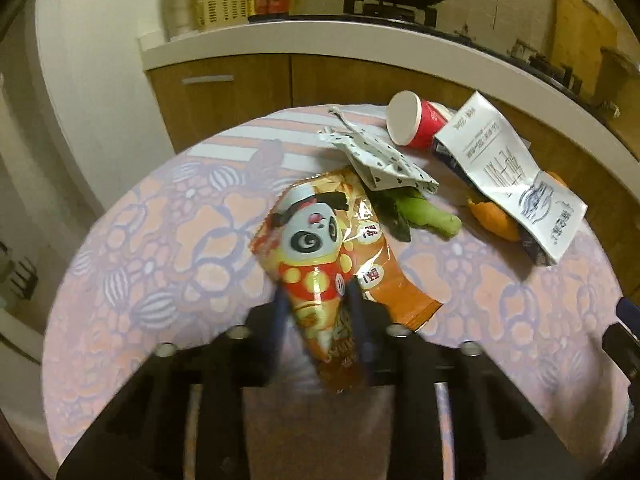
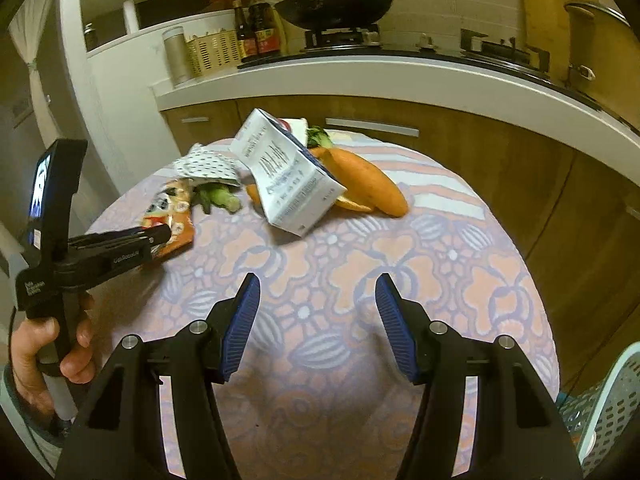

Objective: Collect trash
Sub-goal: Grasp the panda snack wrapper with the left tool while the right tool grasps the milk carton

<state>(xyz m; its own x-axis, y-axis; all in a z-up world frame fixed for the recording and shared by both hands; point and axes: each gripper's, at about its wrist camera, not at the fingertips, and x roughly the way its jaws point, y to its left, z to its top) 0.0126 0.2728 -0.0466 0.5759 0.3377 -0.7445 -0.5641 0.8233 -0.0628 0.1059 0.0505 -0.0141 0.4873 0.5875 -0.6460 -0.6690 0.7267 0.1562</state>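
An orange snack bag (image 1: 320, 248) with a panda print lies on the round floral tablecloth (image 1: 160, 240). My left gripper (image 1: 318, 304) is shut on its near end, and the foil bunches between the blue fingers. Behind the bag lie a dotted paper wrapper (image 1: 384, 160), a green vegetable stalk (image 1: 428, 212), a red paper cup (image 1: 412, 124) on its side, a white carton (image 1: 504, 176) and orange peel (image 1: 492, 216). My right gripper (image 2: 318, 280) hovers open over bare cloth, well short of the carton (image 2: 288, 176) and a carrot (image 2: 368, 180).
A person's hand (image 2: 44, 344) grips the left tool's handle at the left edge of the right wrist view. A pale perforated basket (image 2: 612, 400) stands low at the right of the table. A counter (image 2: 360, 76) with a wok, bottles and wooden cabinets runs behind.
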